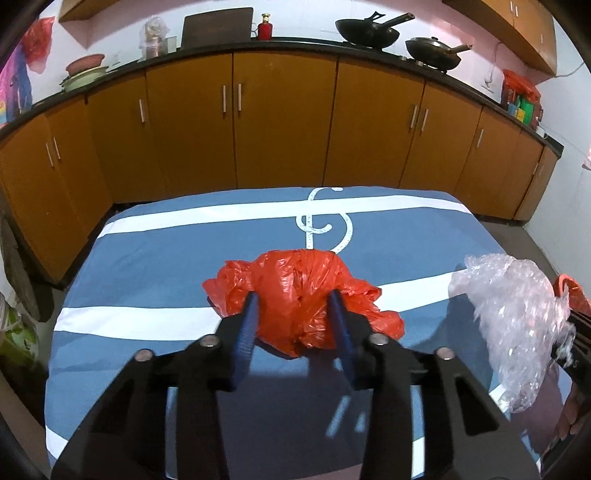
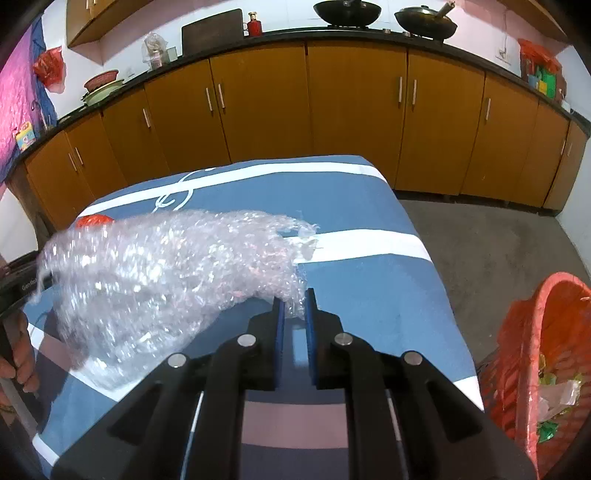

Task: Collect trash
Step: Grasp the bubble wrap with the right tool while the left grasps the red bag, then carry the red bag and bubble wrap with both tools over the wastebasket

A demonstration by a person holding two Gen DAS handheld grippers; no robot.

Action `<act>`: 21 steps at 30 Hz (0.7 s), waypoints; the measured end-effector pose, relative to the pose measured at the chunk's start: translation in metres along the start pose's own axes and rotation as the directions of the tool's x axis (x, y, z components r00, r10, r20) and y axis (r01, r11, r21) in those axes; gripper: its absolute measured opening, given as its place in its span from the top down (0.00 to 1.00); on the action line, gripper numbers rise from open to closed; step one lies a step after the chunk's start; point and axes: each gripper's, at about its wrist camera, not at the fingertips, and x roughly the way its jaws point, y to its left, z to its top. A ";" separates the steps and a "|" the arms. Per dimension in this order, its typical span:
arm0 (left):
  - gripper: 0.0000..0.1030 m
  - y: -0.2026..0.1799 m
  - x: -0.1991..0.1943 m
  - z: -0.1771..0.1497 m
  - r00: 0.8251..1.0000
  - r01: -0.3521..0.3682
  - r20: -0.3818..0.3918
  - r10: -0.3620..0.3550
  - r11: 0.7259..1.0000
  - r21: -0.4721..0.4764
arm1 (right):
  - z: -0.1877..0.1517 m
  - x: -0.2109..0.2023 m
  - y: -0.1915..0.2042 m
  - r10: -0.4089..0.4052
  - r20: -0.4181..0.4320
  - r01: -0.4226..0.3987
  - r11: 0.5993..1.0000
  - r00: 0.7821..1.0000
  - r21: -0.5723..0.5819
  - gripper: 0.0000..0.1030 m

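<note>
A crumpled red plastic bag (image 1: 295,295) lies on the blue and white striped cloth (image 1: 147,266) of the table. My left gripper (image 1: 293,299) has its blue fingers on either side of the bag, pressing into it. My right gripper (image 2: 294,301) is shut on a corner of a clear bubble wrap sheet (image 2: 159,273) and holds it lifted over the cloth; the wrap also shows in the left wrist view (image 1: 517,317). An orange mesh trash basket (image 2: 546,354) with wrappers inside stands at the lower right, beside the table.
Orange kitchen cabinets (image 1: 280,122) under a black counter run behind the table. Two black woks (image 1: 369,31) and a red bottle (image 1: 265,27) stand on the counter. Grey floor (image 2: 498,236) lies to the right of the table.
</note>
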 end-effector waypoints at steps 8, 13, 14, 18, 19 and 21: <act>0.87 0.002 -0.005 -0.005 1.000 -0.012 0.012 0.012 1.000 0.001 | -0.004 -0.005 0.002 0.014 0.005 -0.014 1.000 1.000 0.000 0.88; 0.88 0.002 -0.012 -0.005 1.000 -0.017 0.017 0.017 1.000 -0.006 | -0.005 -0.013 0.002 0.014 0.013 -0.014 1.000 1.000 -0.005 0.89; 0.88 0.001 -0.013 -0.005 1.000 -0.016 0.019 0.016 1.000 -0.006 | -0.005 -0.016 0.001 0.013 0.017 -0.013 1.000 1.000 -0.004 0.89; 0.88 -0.005 -0.025 -0.005 0.999 -0.012 0.034 0.012 1.000 0.006 | -0.005 -0.030 -0.004 0.005 0.034 -0.005 1.000 0.999 0.005 0.89; 0.88 -0.007 -0.030 -0.004 0.999 -0.009 0.040 0.008 1.000 0.011 | -0.006 -0.034 -0.005 0.003 0.038 -0.003 1.000 0.999 0.006 0.89; 0.88 -0.013 -0.037 -0.004 0.999 -0.003 0.047 0.002 1.000 0.019 | -0.007 -0.042 -0.009 -0.002 0.047 0.002 1.000 0.999 0.011 0.89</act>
